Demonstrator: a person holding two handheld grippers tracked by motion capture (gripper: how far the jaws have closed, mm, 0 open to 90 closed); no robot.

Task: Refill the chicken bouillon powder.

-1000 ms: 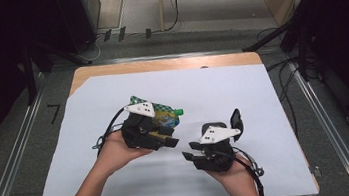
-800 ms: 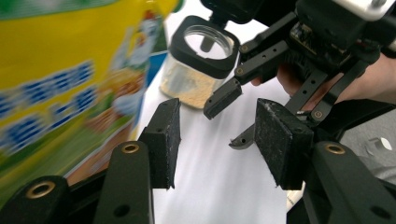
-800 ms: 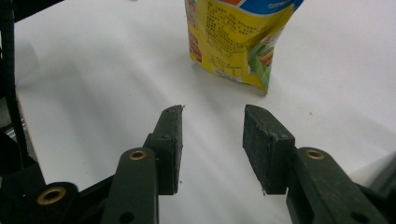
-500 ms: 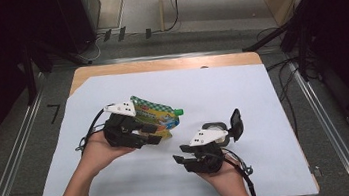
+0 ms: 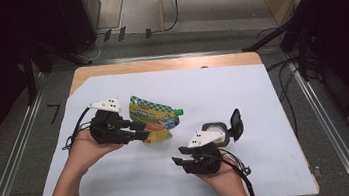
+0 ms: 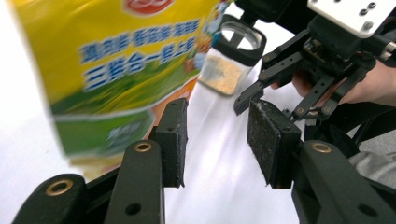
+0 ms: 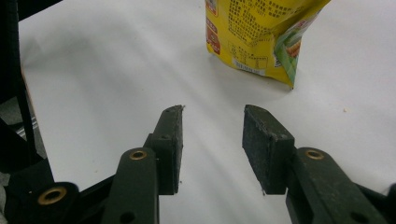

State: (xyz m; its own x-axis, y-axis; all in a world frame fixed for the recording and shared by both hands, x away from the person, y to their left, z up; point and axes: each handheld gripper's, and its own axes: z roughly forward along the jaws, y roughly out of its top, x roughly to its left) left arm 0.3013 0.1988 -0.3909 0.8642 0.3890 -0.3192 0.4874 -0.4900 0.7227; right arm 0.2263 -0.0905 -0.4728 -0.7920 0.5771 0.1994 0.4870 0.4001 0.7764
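A yellow and green snack pouch (image 5: pixel 154 116) stands on the white sheet (image 5: pixel 263 97). My left gripper (image 5: pixel 142 131) sits at its left lower corner. In the left gripper view the pouch (image 6: pixel 126 65) rises just outside the left jaw of this gripper (image 6: pixel 217 135), whose jaws have just been closing with nothing between them. My right gripper (image 5: pixel 181 158) rests lower right, open and empty. In the right gripper view its jaws (image 7: pixel 212 130) point at the pouch (image 7: pixel 261 32) farther off. A clear jar (image 5: pixel 215 132) with a flipped-up black lid (image 5: pixel 236 121) stands beside the right hand.
The white sheet covers a wooden table (image 5: pixel 158 64) with metal rails on the floor at both sides. In the left gripper view the jar (image 6: pixel 231 60) and the right gripper (image 6: pixel 289 70) lie ahead. Bare sheet spreads to the far right and back.
My left gripper has drawn leftward, off the pouch's front, so more of the pouch shows. The right hand has stayed nearly in place.
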